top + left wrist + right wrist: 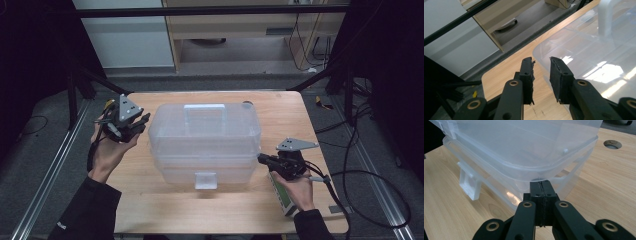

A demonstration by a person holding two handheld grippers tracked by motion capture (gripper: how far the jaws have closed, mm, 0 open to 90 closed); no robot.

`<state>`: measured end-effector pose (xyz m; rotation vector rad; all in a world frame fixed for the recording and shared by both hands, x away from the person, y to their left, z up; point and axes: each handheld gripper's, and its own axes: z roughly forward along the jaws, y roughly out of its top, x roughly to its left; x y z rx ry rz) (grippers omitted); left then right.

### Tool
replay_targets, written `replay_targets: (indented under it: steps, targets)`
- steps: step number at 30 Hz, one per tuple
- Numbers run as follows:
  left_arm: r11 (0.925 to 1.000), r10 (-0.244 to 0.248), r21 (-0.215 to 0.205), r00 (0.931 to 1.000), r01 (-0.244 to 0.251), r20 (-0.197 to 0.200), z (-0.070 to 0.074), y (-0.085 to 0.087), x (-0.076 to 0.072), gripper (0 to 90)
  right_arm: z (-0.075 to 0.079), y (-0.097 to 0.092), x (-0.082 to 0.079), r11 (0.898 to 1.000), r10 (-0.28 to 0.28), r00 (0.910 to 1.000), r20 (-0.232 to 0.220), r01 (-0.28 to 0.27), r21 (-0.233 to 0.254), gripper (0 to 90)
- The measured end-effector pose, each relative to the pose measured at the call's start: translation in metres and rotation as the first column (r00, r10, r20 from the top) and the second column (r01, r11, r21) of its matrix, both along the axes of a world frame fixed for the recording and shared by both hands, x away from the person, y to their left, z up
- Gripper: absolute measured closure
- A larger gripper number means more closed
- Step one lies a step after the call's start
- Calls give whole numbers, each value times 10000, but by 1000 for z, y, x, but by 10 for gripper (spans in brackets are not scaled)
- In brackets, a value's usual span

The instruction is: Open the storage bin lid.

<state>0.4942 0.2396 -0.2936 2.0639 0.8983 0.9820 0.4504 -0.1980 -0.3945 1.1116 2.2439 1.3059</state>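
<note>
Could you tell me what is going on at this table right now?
A person works on a clear plastic storage box on the wooden table. The right gripper, jaws shut, is tucked under the box lid's rim at its corner. The left gripper, jaws apart with nothing between them, hovers by the box's opposite end.

The high view was dim and soft, its sides falling into near black while the table (150, 200) sat in flat, muted light from above. The clear box (205, 140) threw only a faint shadow toward the near edge. The left gripper view was brighter, with white glare patches burning out on the box lid (604, 72); the left tongs (541, 75) up close looked slightly blurred and dark. The right gripper view was evenly lit, a small highlight showing low on the box, and the right tongs (541, 192) were soft at the bottom edge
</note>
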Motion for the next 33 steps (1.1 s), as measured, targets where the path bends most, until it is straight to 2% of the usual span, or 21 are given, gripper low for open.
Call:
replay_targets:
  steps: [2, 6, 9, 12, 15, 20, 22, 24, 26, 33]
  targets:
    - [9999, 155, -37, 9998, -155, 144, -6, 6, -2, 714, 0, 0, 0, 10000, -3, 10000, -17, 3, 6, 900]
    - [9959, 542, -732, 9984, -530, 135, -19, 18, -9, 718, 0, 0, 0, 10000, -14, 10000, -7, 14, -6, 900]
    - [9887, 773, -1299, 9969, -745, 163, -32, 27, -15, 721, 0, 0, 0, 10000, -3, 10000, 11, 3, -2, 900]
    - [9813, 720, -1790, 9974, -702, 35, -41, 36, -19, 731, 0, 0, 0, 10000, 11, 10000, 35, -11, -7, 900]
    - [9765, 830, -1985, 9965, -834, -103, -52, 42, -22, 739, 0, 0, 0, 10000, 16, 10000, 77, -16, 1, 900]
    - [9714, 845, -2204, 9961, -878, -246, -67, 45, -28, 746, 1, 0, 1, 10000, 7, 9999, 117, -7, 47, 900]
    - [9752, 776, -2049, 9962, -843, -404, -72, 43, -29, 755, 1, 0, 1, 10000, 12, 9999, 141, -13, 68, 900]
    - [9754, 663, -2064, 9960, -775, -605, -78, 41, -30, 770, 2, 0, 1, 10000, -1, 9999, 160, 0, 50, 900]
    - [9810, 537, -1817, 9951, -680, -826, -84, 36, -31, 785, 3, -1, 1, 10000, 9, 9999, 170, -10, 72, 900]
    - [9827, 158, -1813, 9934, -365, -1140, -92, 28, -35, 854, 4, 0, 1, 10000, -26, 9998, 209, 24, 96, 900]
